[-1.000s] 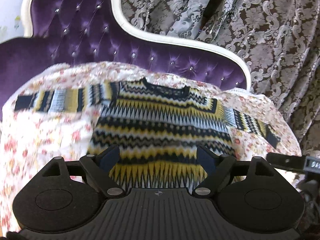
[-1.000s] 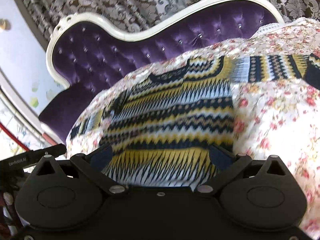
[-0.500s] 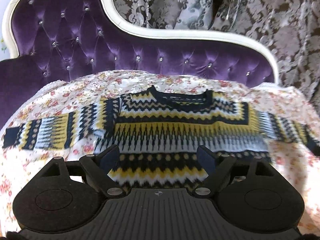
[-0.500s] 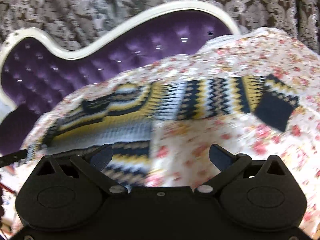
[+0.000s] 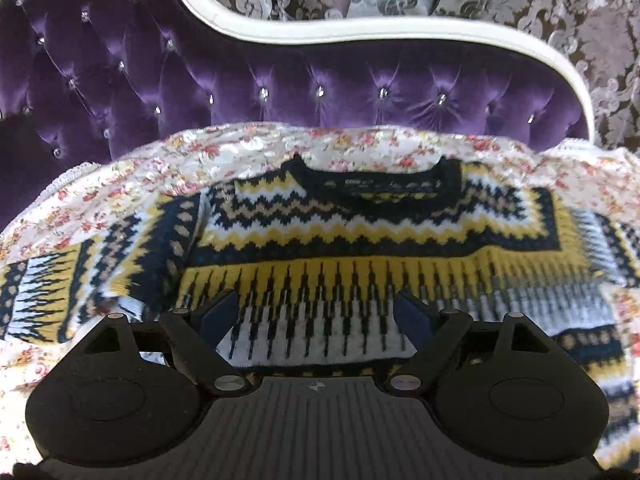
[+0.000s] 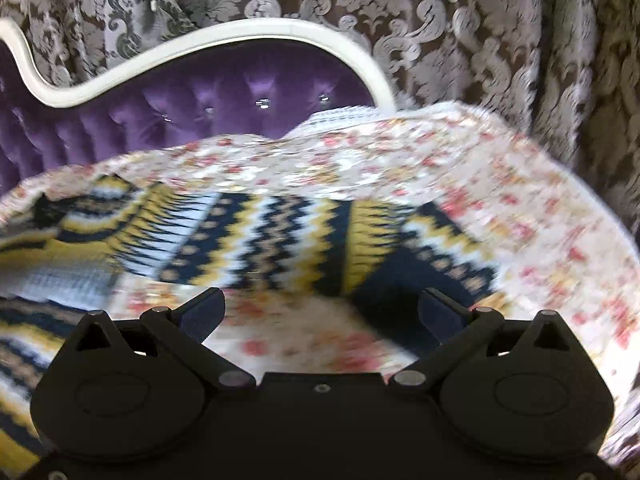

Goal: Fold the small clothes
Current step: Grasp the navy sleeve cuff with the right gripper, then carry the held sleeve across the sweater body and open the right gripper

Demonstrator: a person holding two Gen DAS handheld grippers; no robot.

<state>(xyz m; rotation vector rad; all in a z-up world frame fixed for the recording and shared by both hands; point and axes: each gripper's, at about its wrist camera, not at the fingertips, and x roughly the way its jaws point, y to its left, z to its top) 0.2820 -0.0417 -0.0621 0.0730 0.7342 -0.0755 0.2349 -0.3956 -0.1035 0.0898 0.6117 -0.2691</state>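
Sweater (image 5: 360, 240) flat on floral cover (image 5: 120, 184), hem hidden behind left gripper (image 5: 318, 314), spread wide; right gripper (image 6: 320, 314) wide too, sleeve (image 6: 304, 240) blurred.

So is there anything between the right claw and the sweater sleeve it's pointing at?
Nothing visible. The right claw is open, and only bare floral bedspread lies between it and the sleeve of the patterned sweater. The dark cuff sits just ahead of its right finger.

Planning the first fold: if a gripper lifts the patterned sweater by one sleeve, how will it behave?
The yellow, navy and white knitted sweater would likely droop limply. It lies flat, following the floral cloth beneath. Its thick knit probably grips well.
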